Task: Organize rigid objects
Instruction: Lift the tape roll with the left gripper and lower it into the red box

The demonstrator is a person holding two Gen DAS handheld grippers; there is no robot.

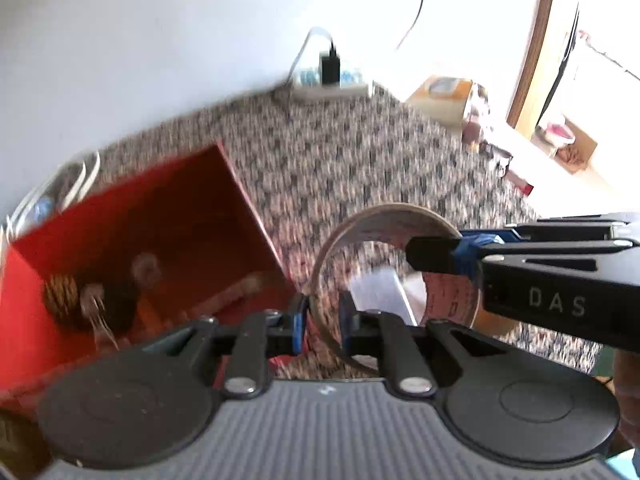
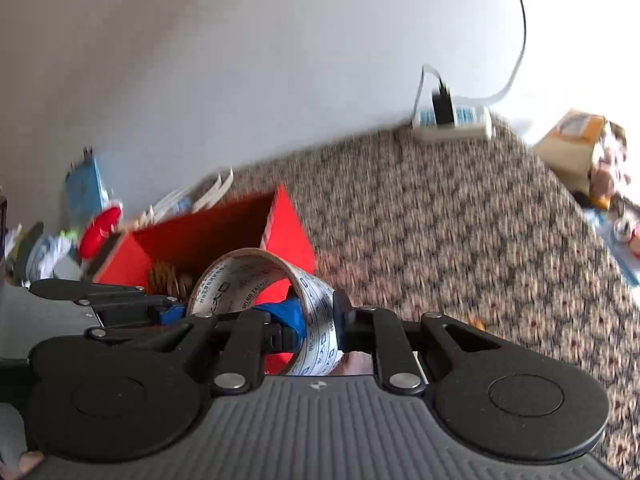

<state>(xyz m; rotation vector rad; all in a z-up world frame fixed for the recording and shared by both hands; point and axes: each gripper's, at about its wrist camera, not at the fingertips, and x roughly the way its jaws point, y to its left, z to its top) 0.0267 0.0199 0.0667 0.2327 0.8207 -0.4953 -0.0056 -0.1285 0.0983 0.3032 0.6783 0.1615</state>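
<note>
Both grippers clamp the same thing: a cardboard tape roll core with printed inner lining (image 1: 390, 276), a wide ring held in the air above the speckled brown-and-cream carpet (image 1: 360, 160). In the left wrist view the left gripper (image 1: 324, 328) has its blue-padded fingers closed on the near left part of the ring's wall, one finger outside and one inside. The right gripper (image 1: 436, 254) comes in from the right, its black fingers with blue wrapping pinching the far right part of the ring's wall.

The right wrist view shows the same hold from the other side. There the right gripper (image 2: 320, 328) grips the near wall of the ring (image 2: 256, 276), blue padding inside it and a dark finger outside, while the left gripper (image 2: 176, 312) reaches in from the left and meets the ring's left edge.

Just left of the ring stands an open red cardboard box (image 1: 168, 208), its near right corner close to the ring's left edge (whether they touch is unclear, since the frame is blurred). Inside the box lie a brown pine cone (image 1: 60, 296) and some other dark items too blurred to name.

Far along the white wall (image 1: 140, 40), a white power strip (image 1: 332, 88) lies on the carpet with a black plug adapter (image 1: 330, 66) standing in it. To the far right sits a yellow-and-tan carton (image 1: 444, 96).
</note>
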